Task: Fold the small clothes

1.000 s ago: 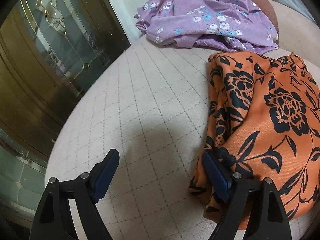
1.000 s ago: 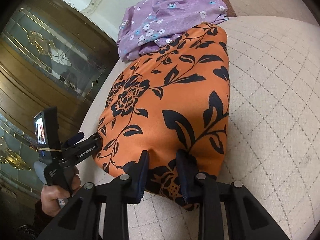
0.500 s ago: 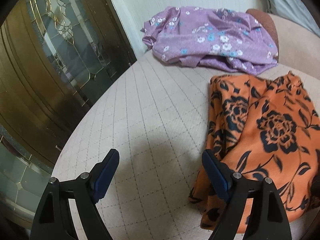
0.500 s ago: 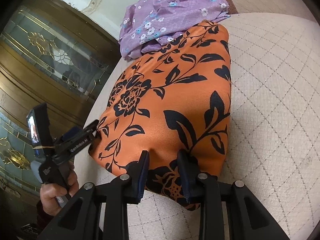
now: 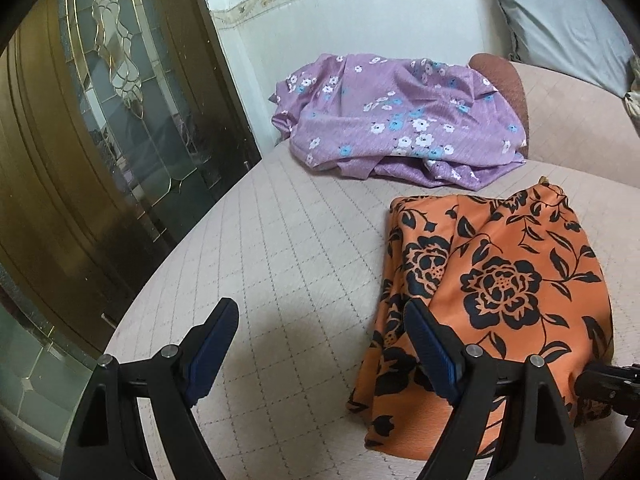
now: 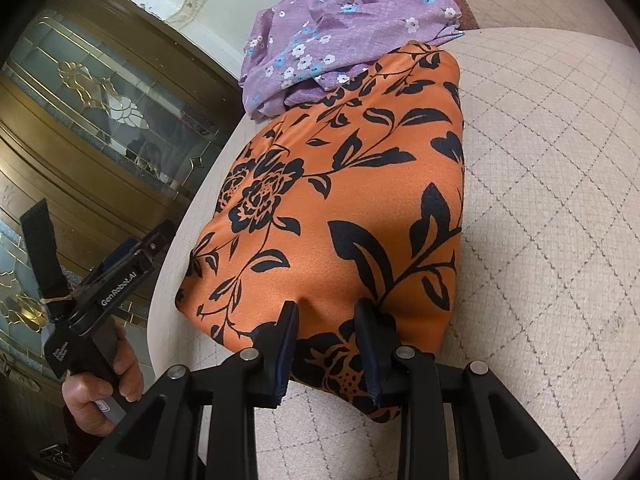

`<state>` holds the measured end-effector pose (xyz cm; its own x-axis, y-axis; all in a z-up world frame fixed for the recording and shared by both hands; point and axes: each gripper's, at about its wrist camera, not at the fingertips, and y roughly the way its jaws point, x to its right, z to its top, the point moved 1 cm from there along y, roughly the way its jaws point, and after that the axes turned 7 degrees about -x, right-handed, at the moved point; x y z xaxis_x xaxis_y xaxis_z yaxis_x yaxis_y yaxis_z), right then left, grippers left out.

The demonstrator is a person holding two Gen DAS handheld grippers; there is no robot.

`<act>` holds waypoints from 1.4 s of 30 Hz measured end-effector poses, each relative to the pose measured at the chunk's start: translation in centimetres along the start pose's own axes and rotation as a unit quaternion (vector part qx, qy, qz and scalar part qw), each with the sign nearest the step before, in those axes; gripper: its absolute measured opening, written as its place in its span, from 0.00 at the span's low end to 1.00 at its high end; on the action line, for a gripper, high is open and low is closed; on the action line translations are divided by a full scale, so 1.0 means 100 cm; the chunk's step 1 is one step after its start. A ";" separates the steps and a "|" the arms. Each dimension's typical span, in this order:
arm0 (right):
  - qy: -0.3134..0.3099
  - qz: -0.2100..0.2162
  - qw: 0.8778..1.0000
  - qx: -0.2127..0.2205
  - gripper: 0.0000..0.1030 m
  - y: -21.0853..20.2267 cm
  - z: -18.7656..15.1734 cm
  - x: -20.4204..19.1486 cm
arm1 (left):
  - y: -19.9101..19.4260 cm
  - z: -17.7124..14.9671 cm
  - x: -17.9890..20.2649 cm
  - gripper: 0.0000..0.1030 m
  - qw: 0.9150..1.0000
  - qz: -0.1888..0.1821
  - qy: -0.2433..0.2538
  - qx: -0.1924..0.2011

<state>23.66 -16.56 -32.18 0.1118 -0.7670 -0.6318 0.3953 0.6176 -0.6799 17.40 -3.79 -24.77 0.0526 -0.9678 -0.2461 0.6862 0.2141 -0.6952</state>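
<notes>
A folded orange cloth with black flowers (image 5: 500, 292) lies on the quilted beige cushion (image 5: 280, 260); it also shows in the right wrist view (image 6: 360, 208). My left gripper (image 5: 320, 344) is open and empty, just left of the cloth's near edge. It appears in the right wrist view (image 6: 120, 264), held off the cushion's left edge. My right gripper (image 6: 326, 336) has its jaws partly open, straddling the cloth's near edge without pinching it.
A crumpled purple floral cloth (image 5: 400, 116) lies at the back of the cushion, touching the orange cloth's far end in the right wrist view (image 6: 340, 28). A dark glass-panelled door (image 5: 100, 140) stands left. A grey pillow (image 5: 560, 20) sits back right.
My left gripper has drawn back and up from the orange cloth, staying open. The right gripper has stayed at the cloth's near edge.
</notes>
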 end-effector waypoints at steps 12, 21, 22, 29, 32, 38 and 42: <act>-0.006 0.002 1.000 0.000 0.32 0.000 0.000 0.000 | -0.004 0.001 0.006 0.83 1.000 -0.005 0.004 0.006; -0.007 0.004 1.000 0.001 0.32 0.000 0.001 0.000 | -0.006 0.002 0.008 0.83 1.000 -0.006 0.009 0.007; -0.007 0.004 1.000 0.001 0.32 0.000 0.001 0.000 | -0.006 0.001 0.008 0.83 1.000 -0.006 0.010 0.007; -0.007 0.005 1.000 0.001 0.32 0.000 0.001 0.000 | -0.004 0.001 0.008 0.83 1.000 -0.006 0.015 0.005; -0.001 0.016 1.000 -0.007 0.34 -0.003 0.004 0.002 | -0.001 0.001 0.008 0.83 1.000 -0.006 0.016 0.002; 0.023 0.075 0.997 0.015 0.65 -0.027 0.016 0.008 | 0.009 0.006 0.005 0.83 1.000 -0.011 0.016 -0.006; 0.017 0.042 0.998 0.042 0.65 -0.038 0.024 0.013 | 0.015 0.010 0.007 0.83 1.000 -0.014 0.020 -0.009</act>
<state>24.51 -20.39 -29.51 0.1178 -0.7053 -0.6991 0.4618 0.6621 -0.5902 19.17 -4.24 -25.32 0.0049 -0.9677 -0.2522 0.6745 0.1894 -0.7136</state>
